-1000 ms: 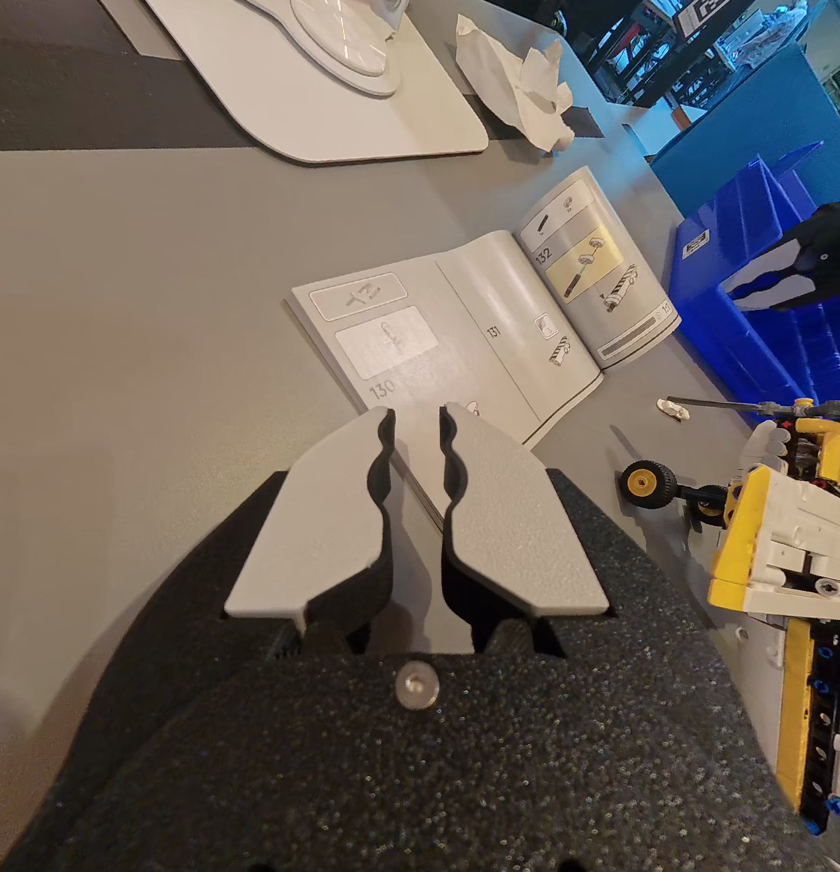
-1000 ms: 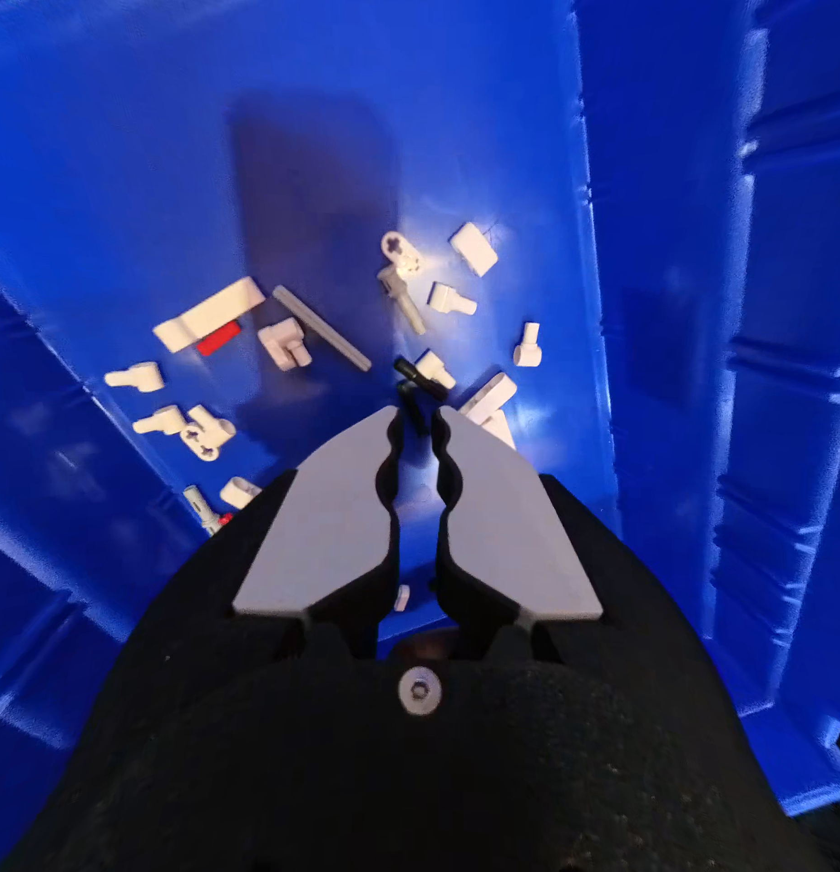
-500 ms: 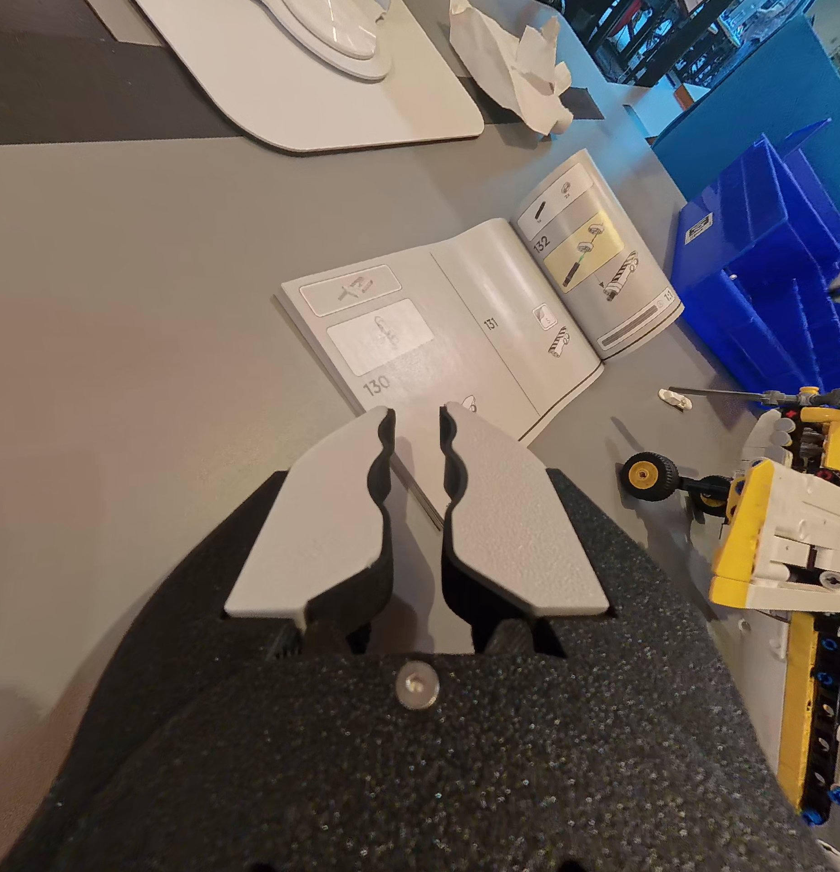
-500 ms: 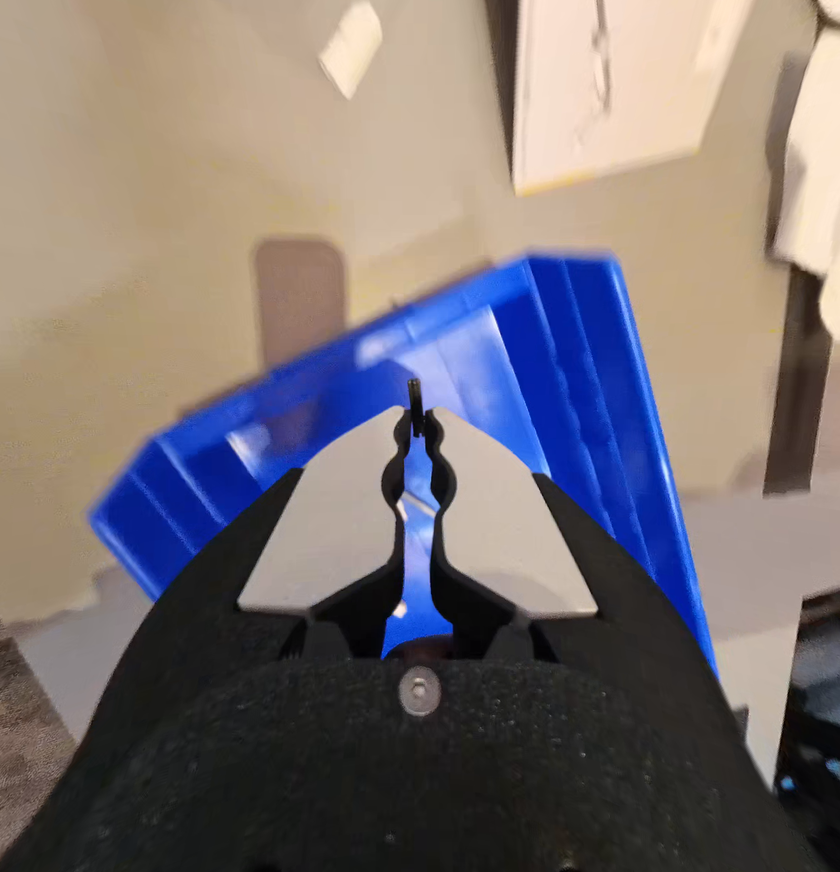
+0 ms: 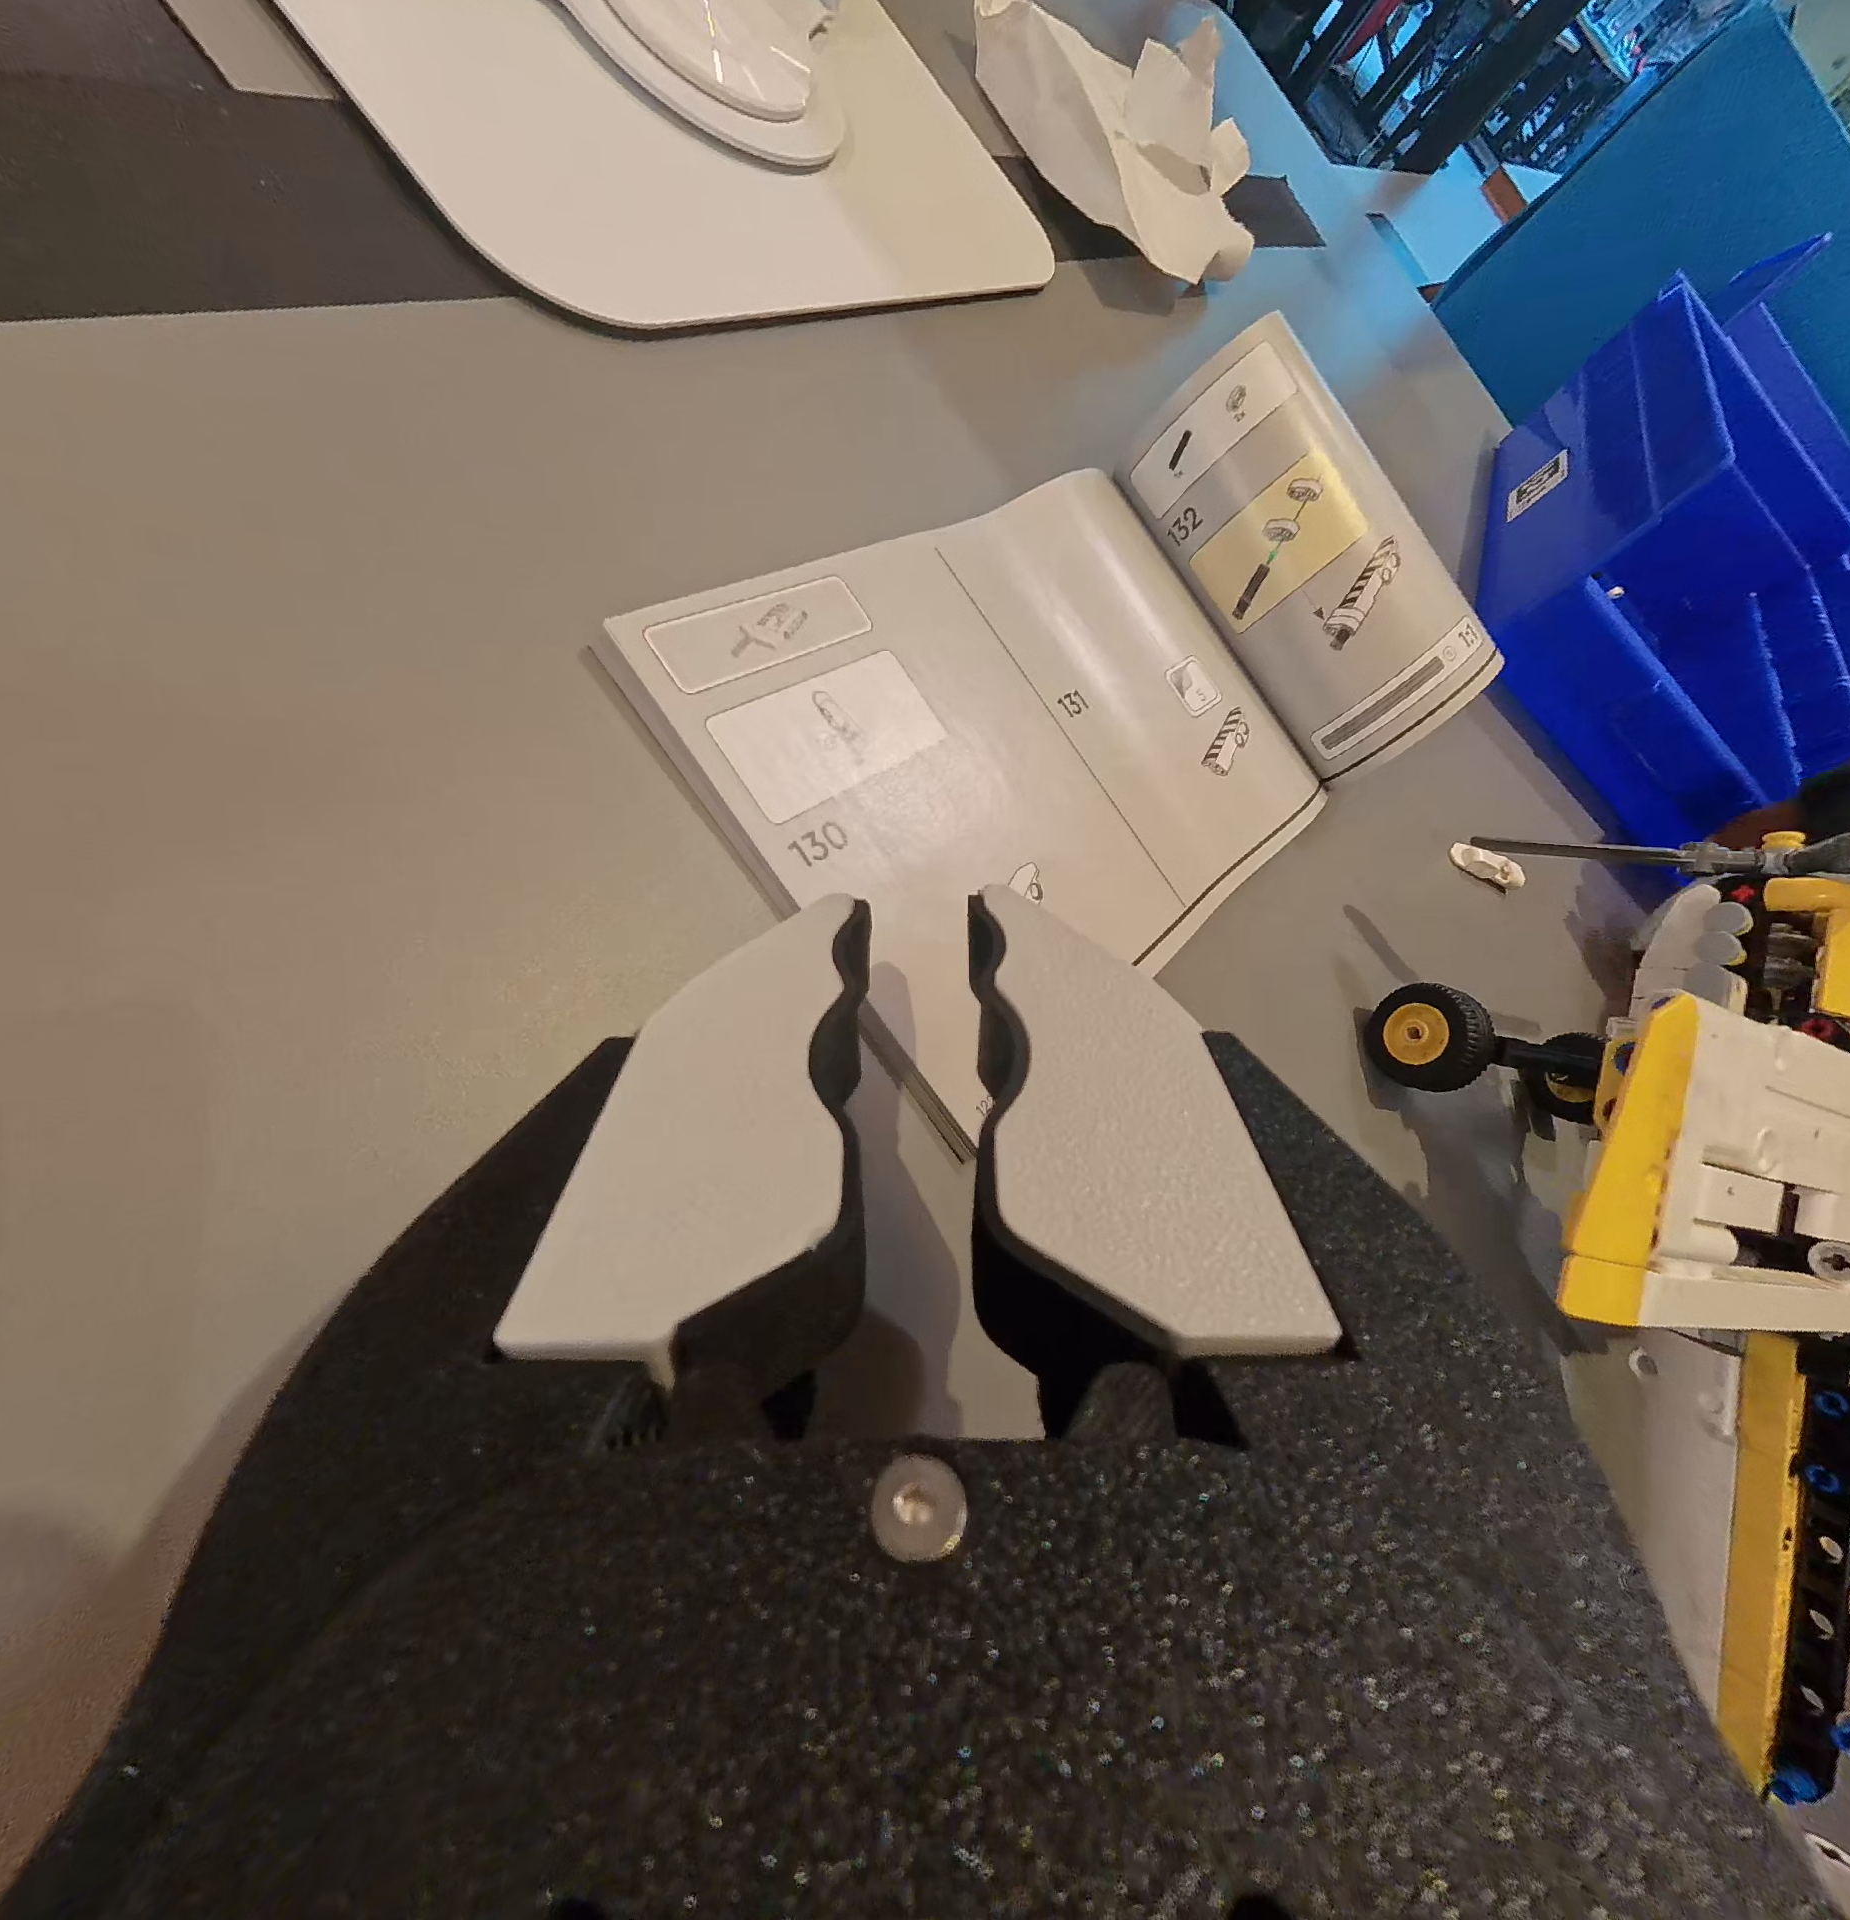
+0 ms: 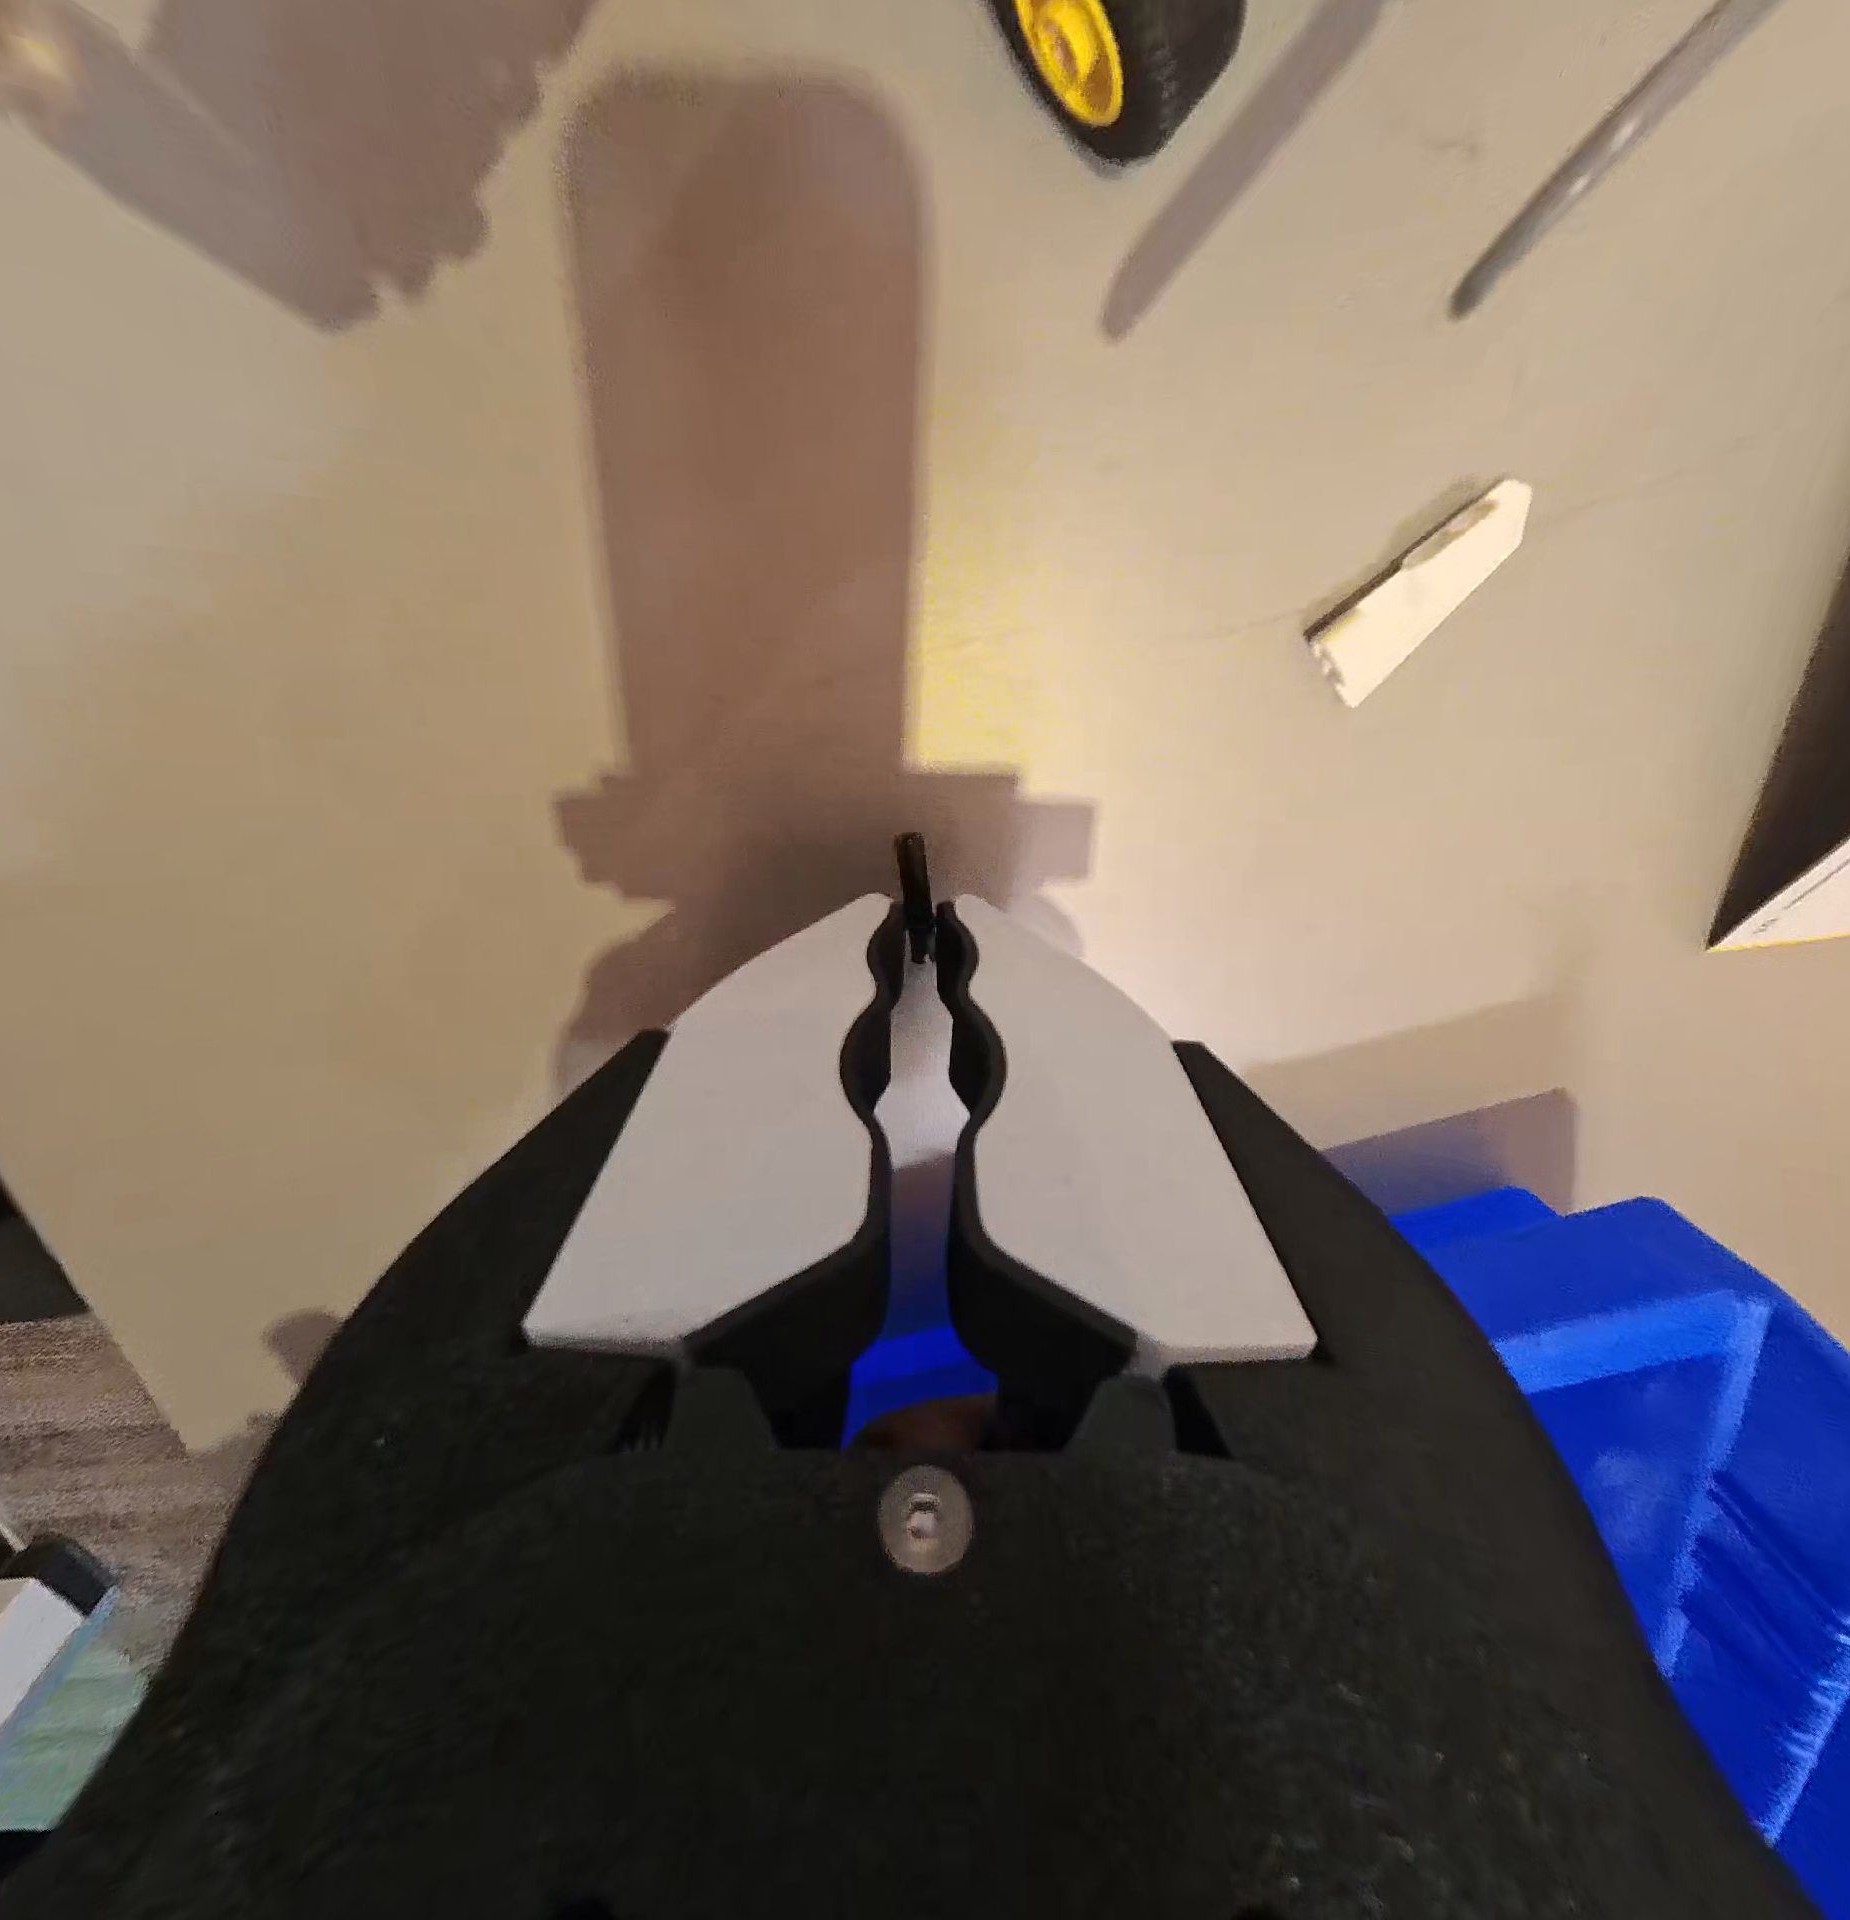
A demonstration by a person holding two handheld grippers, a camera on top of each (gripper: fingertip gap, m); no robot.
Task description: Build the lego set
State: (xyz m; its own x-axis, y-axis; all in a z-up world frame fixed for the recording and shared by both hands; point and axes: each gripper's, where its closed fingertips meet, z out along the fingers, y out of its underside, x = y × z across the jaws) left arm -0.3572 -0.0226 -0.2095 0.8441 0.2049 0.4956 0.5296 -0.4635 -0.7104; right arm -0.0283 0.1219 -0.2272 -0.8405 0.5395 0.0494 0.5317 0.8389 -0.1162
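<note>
My right gripper (image 6: 916, 914) is shut on a small black pin (image 6: 910, 871) that sticks out past the fingertips. It hangs above the light table, with the blue bin (image 6: 1627, 1455) behind and below it. My left gripper (image 5: 916, 904) is open and empty, hovering over the near corner of an open instruction booklet (image 5: 1004, 707) on the grey table. A yellow and white brick-built vehicle (image 5: 1752, 1195) stands to the right of my left gripper, with a black and yellow wheel (image 5: 1425, 1036) on an axle beside it.
Blue bins (image 5: 1679, 582) stand at the right of the table. A white base plate (image 5: 692, 187) and crumpled paper (image 5: 1118, 135) lie at the far side. A small white piece (image 5: 1487, 862) and a thin grey rod (image 5: 1627, 852) lie by the vehicle. In the right wrist view a white piece (image 6: 1420, 592) and a wheel (image 6: 1118, 62) lie on the table. My hands' fingertips stand some 35 cm from each other. About 9 cm separates my right fingertips from the white piece (image 6: 1420, 592). It turns up in the left wrist view (image 5: 1486, 860) as well.
My right gripper closed on the black pin inside the blue bin, lifted it out and swung over the table. My left gripper has hardly moved and stays open.
</note>
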